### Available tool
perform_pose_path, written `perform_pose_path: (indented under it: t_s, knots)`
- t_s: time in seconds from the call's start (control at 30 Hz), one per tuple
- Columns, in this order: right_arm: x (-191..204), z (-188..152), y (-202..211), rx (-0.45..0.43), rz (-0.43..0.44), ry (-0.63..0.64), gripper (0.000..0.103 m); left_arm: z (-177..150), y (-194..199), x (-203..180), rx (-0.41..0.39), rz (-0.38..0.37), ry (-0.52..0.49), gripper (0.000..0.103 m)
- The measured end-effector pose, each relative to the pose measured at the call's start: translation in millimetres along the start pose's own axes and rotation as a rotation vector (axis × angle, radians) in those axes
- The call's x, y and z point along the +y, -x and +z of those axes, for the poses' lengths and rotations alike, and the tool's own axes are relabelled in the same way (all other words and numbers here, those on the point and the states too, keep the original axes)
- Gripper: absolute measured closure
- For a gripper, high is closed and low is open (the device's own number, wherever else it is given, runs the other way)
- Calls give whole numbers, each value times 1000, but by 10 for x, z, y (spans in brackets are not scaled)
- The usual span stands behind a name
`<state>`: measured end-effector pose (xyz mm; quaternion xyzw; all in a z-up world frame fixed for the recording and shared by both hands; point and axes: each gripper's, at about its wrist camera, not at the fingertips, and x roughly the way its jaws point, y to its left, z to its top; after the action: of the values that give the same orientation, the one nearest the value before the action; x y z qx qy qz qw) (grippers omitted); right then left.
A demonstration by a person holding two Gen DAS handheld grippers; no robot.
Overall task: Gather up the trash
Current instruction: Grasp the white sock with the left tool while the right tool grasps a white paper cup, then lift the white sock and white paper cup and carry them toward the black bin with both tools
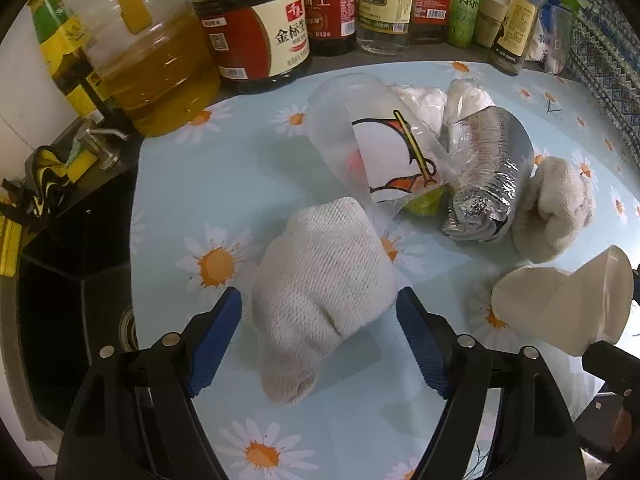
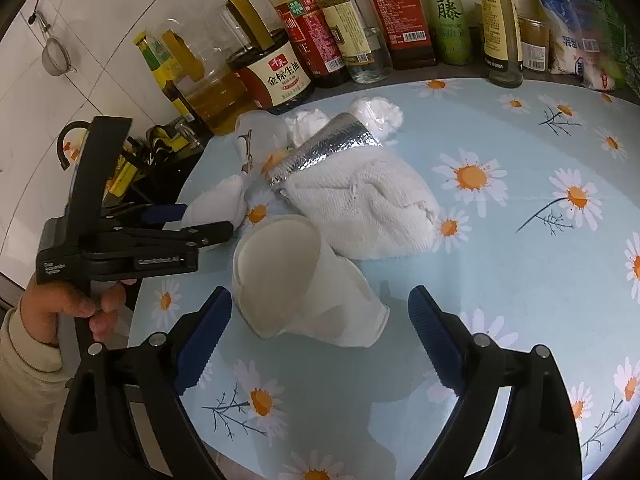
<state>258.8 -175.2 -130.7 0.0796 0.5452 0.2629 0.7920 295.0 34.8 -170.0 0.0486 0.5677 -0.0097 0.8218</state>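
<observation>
Between the parted blue pads of the left tongs [image 1: 320, 336] a white knitted cloth wad [image 1: 320, 280] was seen lying on the daisy-patterned table [image 1: 192, 184], unclamped, with narrow gaps on both sides. Ahead of it a clear plastic cup [image 1: 360, 140], a silver foil bag [image 1: 488, 176] and another cloth [image 1: 556, 208] were crowded together. The right tongs [image 2: 320, 332] were likewise held apart around a crumpled white paper cup [image 2: 304, 280]. Bare table was left to their right; to their left the table edge and dark sink [image 1: 80, 260] were close. Bottles [image 1: 256, 36] lined the far edge.
</observation>
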Motion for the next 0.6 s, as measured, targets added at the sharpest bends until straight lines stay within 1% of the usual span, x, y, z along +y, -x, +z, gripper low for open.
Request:
perform_pose_path:
  t_s: [0.07,0.1,0.13,0.17,0.2,0.3,0.4,0.47,0.6]
  knots:
    - [4,7,-6,3,11,-1,22,19,-36,-8,1,7,-14,27]
    - [12,10,-8,3,14,-1,24,20,-51,-9,4,9,-16,32]
    - [24,8,-12,4,16,2,28,24,-77,-6,14,-1,-13,39]
    - [34,9,-14,6,17,5,28,27,-88,2,15,-7,-8,40]
    - [43,7,-11,3,15,9,28,29,-86,2,11,-10,-6,46]
    - [47,0,2,0,24,11,29,25,-81,14,5,-14,-8,52]
    - [46,-10,30,-13,23,14,29,5,-62,40,-1,-21,-4,62]
    - [57,-19,64,-25,20,16,29,-16,-32,62,-5,-31,3,67]
    - [86,-47,135,-40,25,12,29,-60,56,59,-17,-48,8,69]
